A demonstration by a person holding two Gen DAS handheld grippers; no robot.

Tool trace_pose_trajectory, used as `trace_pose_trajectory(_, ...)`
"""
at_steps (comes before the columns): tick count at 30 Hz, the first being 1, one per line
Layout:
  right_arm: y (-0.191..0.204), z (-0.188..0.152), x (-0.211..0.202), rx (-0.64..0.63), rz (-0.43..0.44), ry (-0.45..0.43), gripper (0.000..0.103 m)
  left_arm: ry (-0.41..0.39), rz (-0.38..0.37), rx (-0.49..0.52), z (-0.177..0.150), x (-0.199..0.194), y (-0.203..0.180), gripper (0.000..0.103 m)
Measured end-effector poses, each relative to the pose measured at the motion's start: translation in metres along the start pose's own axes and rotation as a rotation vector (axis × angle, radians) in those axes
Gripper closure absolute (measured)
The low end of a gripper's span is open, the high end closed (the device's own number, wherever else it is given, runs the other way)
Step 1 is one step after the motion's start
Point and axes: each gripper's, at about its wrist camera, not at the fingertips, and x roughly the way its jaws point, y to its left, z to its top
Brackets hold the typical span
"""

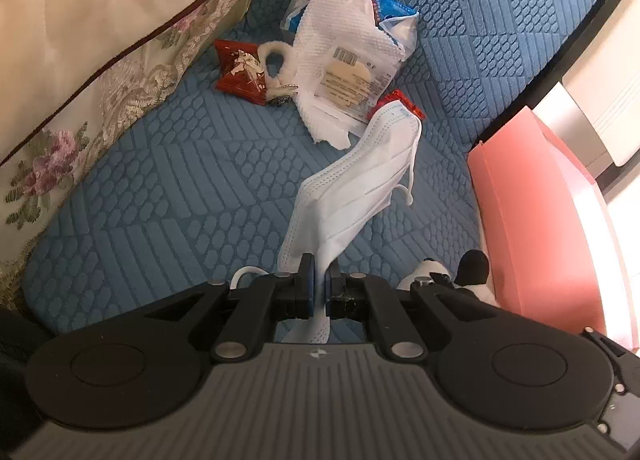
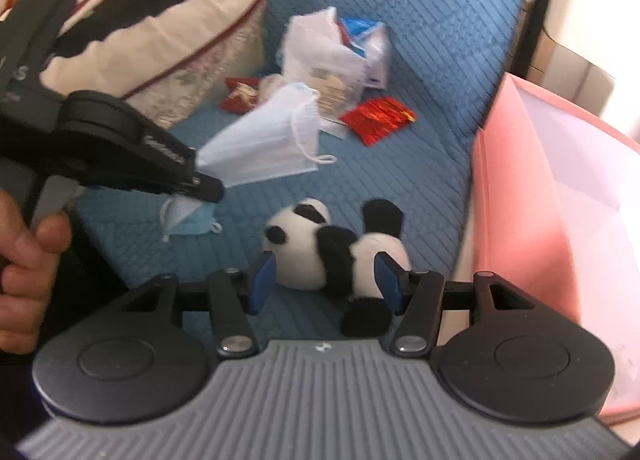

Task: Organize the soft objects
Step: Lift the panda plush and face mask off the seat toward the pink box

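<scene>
My left gripper (image 1: 319, 280) is shut on a light blue face mask (image 1: 352, 183) and holds it lifted above the blue quilted cushion (image 1: 168, 187). The same mask (image 2: 268, 143) hangs from the left gripper (image 2: 208, 187) in the right wrist view. My right gripper (image 2: 326, 280) is open, its blue pads on either side of a black-and-white panda plush (image 2: 336, 248) that lies on the cushion. The plush also shows at the lower right of the left wrist view (image 1: 448, 276).
A pink box (image 2: 560, 187) stands open at the right, also in the left wrist view (image 1: 532, 219). A pile of white tissue (image 1: 340, 39), snack wrappers (image 1: 240, 69) and a red packet (image 2: 378, 119) lies farther back. A floral pillow (image 1: 100, 59) borders the left.
</scene>
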Motion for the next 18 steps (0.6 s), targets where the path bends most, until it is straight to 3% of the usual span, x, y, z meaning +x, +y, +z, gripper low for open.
trace_pose_trajectory(14, 0.015, 0.005, 0.021, -0.167, -0.006, -0.02, 0.046, 0.008, -0.008, -0.044, 0.004, 0.001, 0.005, 0.097)
trace_pose_trajectory(18, 0.015, 0.004, 0.029, -0.205, -0.018, 0.01, 0.036, 0.01, -0.01, -0.06, 0.005, 0.001, 0.008, 0.097)
